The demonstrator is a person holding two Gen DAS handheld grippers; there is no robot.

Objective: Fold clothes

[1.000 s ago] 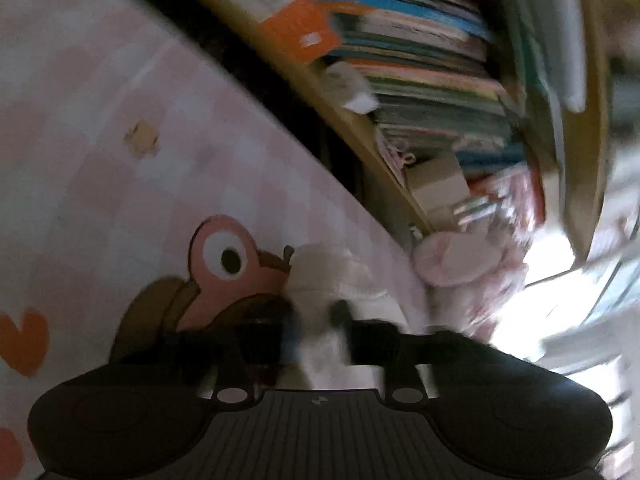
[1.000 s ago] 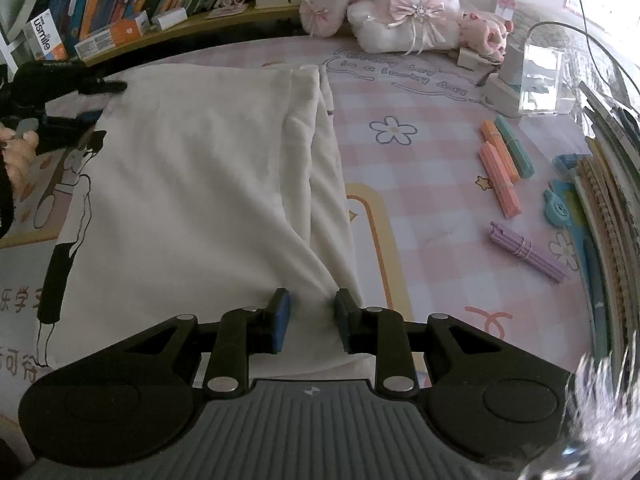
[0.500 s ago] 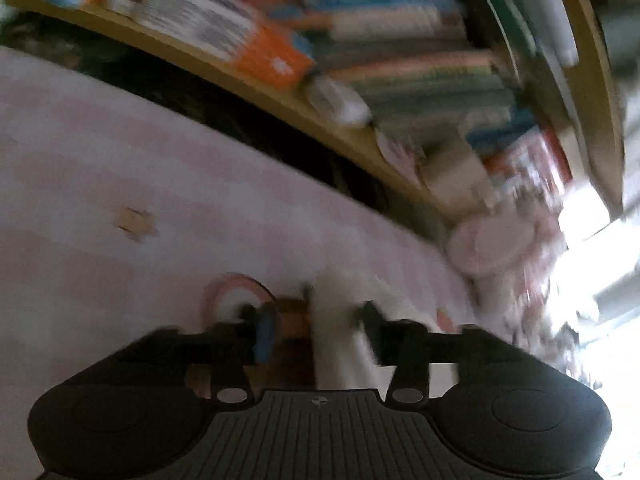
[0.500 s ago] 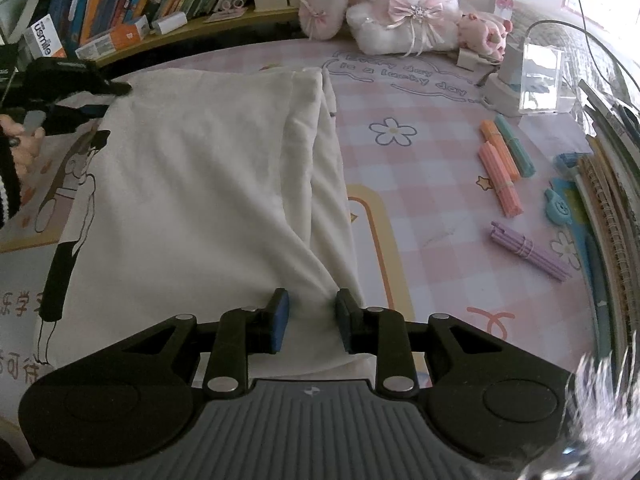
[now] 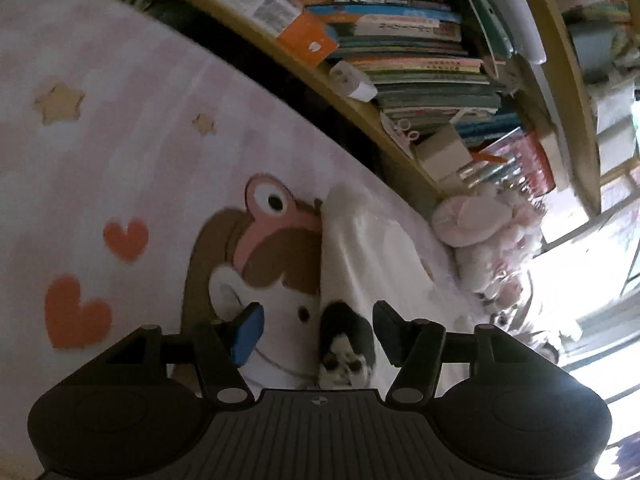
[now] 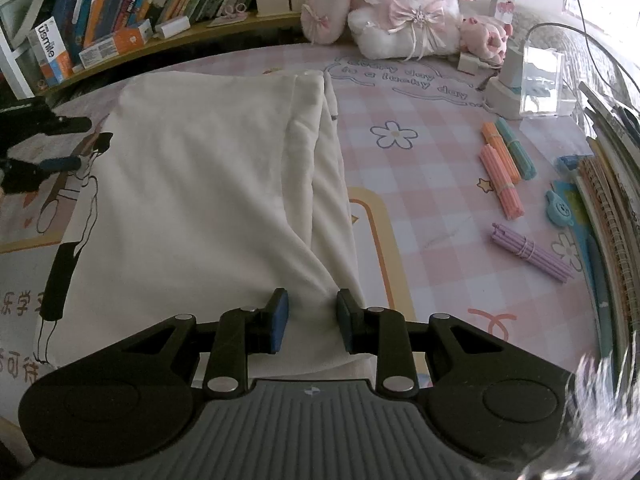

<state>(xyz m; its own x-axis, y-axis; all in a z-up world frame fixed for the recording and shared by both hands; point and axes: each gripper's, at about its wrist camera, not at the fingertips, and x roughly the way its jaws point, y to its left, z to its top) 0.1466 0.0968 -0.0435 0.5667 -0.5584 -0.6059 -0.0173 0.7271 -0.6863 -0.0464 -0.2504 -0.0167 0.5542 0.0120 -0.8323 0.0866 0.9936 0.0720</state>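
A cream-white garment with a black drawing along its left edge lies folded lengthwise on the pink checked mat. My right gripper is shut on a bunch of cloth at the garment's near right corner, where the wrinkles run together. At the far left my left gripper hangs beside the garment's far left edge with its jaws apart. In the left wrist view that gripper stands open just above the garment. A black printed patch lies under the gap, and neither pad touches the cloth.
A low shelf of books runs along the back. A white plush rabbit and a clear box with a charger stand at the back right. Bundles of coloured sticks and stacked notebooks line the right side.
My left gripper opened, let go of the garment's far left corner, and drew back to the left. The right gripper and its hold on the cloth are unchanged.
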